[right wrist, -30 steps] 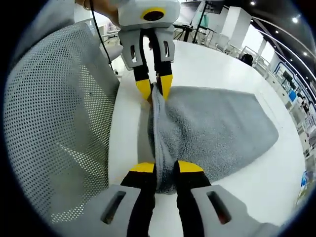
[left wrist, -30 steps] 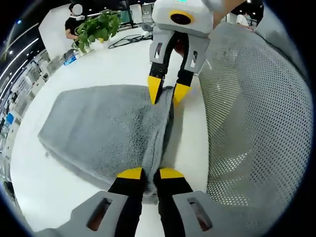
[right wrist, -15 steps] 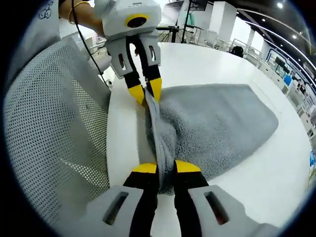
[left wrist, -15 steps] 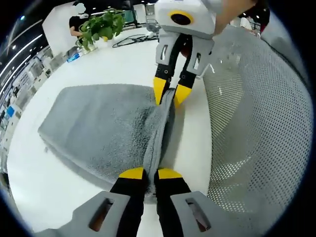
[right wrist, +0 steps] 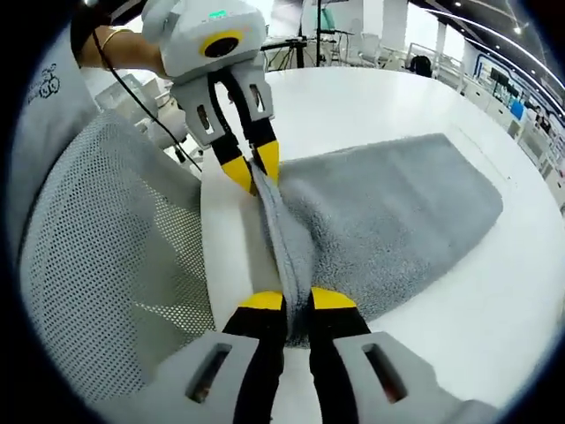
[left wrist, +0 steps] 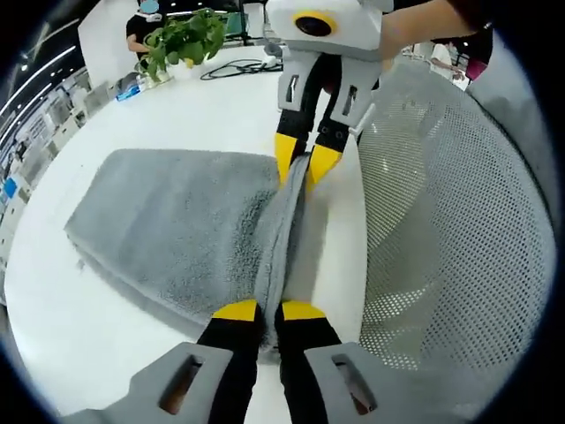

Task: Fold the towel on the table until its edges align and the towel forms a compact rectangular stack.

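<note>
A grey towel (left wrist: 177, 221) lies spread on the white table (left wrist: 79, 353), and its near edge is pulled up into a taut ridge. My left gripper (left wrist: 269, 311) is shut on one end of that ridge. My right gripper (left wrist: 300, 166) is shut on the other end and faces the left one in the left gripper view. Seen from the right gripper view, the same towel (right wrist: 388, 212) stretches away to the right. There my right gripper (right wrist: 297, 300) pinches the near corner, while my left gripper (right wrist: 252, 170) pinches the far one.
A grey mesh chair back (left wrist: 441, 238) stands close against the table edge beside the lifted towel edge, and appears as the chair (right wrist: 106, 291) in the right gripper view. A potted plant (left wrist: 181, 40) and cables sit at the far end of the table. White table surface (right wrist: 477, 327) lies beyond the towel.
Both grippers have kept their hold on the towel edge and have lifted it a little higher and tauter. Both views have tilted slightly.
</note>
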A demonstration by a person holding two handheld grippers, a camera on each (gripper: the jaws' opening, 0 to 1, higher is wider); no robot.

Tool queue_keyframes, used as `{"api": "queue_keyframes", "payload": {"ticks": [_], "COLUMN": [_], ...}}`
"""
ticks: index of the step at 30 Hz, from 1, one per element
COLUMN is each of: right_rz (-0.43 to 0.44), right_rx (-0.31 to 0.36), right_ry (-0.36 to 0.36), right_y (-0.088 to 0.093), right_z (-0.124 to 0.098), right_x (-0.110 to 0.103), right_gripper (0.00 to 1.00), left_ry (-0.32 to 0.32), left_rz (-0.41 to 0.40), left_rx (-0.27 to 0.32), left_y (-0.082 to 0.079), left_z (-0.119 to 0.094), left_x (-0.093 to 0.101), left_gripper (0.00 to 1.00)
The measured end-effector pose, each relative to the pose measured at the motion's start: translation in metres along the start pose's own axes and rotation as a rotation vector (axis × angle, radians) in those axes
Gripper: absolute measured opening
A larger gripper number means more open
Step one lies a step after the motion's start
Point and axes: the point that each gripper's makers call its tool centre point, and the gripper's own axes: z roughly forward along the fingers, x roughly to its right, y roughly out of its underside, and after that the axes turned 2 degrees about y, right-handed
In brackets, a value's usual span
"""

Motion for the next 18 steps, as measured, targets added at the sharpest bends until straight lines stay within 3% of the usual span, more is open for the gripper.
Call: {"api": "queue_keyframes", "payload": {"ticks": [5,18], "right_rz": [-0.013,0.018], "right_rx": [-0.014,0.01], "right_ry": [-0.027,-0.065], "right_y": [-0.011,-0.024], "right_z": [-0.008,-0.032], "right_x": [-0.004,-0.012], "right_gripper": [0.06,0.06], "left_ry": [0.011,0.018], "left_rz": [-0.037,0.027], "left_rx": [0.023,0.04], "left_y": [-0.007,-0.025], "left_z": [-0.015,-0.044], "left_x": [-0.002,0.007], "left_gripper": [0.07,0.07]}}
